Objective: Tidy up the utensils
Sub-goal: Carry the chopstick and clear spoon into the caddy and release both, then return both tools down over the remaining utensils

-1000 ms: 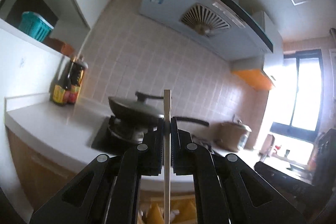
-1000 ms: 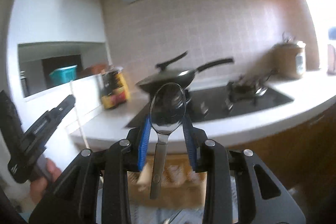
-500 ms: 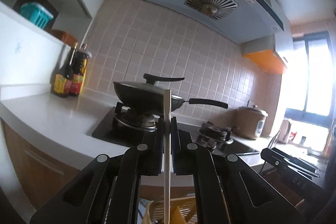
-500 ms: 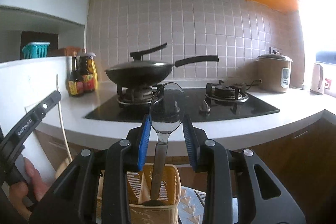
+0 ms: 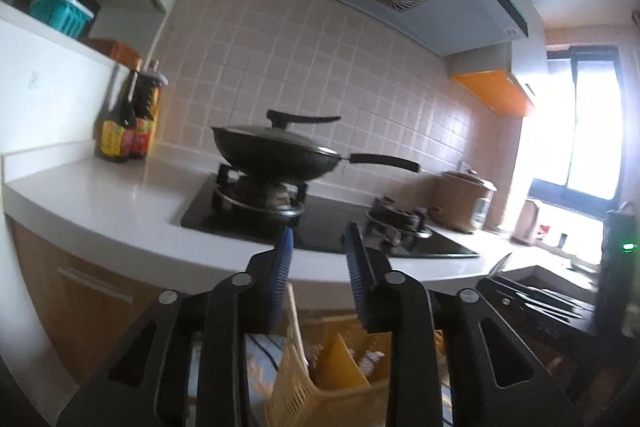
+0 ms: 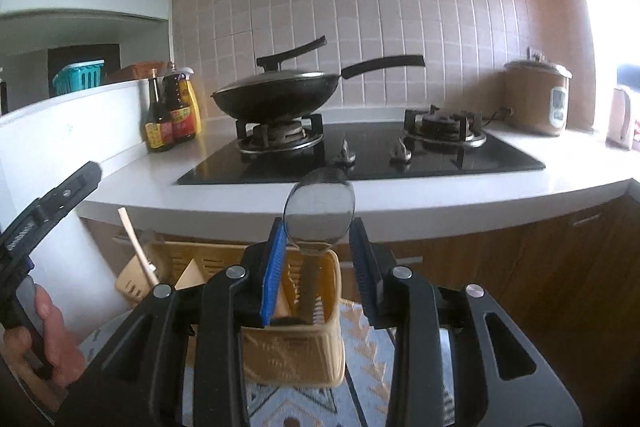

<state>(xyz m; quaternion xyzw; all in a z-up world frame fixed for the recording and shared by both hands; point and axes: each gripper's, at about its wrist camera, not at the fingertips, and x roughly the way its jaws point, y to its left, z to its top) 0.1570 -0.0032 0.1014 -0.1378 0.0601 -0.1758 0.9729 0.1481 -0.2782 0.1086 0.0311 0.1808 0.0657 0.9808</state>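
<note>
My left gripper [image 5: 318,253] is open and empty above the yellow utensil basket [image 5: 308,393]. In the right wrist view the wooden chopstick [image 6: 136,247] stands tilted in the basket's left compartment [image 6: 140,275], and the left gripper [image 6: 52,203] shows at the far left, clear of it. My right gripper [image 6: 318,251] has its jaws apart around a metal spoon [image 6: 320,211] that stands upright with its handle down in the right compartment of the basket [image 6: 296,351]. I cannot tell whether the blue pads still touch the spoon's bowl.
A white counter [image 6: 440,195] carries a black gas hob [image 6: 360,155] with a lidded wok [image 6: 280,95], sauce bottles [image 6: 172,115] at the left and a rice cooker [image 6: 536,99] at the right. A patterned mat [image 6: 360,387] lies under the basket. Wooden cabinets [image 6: 540,267] stand below the counter.
My left gripper has opened and let go of the chopstick, which now stands in the basket. My right gripper has lowered the spoon into the basket and its jaws have spread.
</note>
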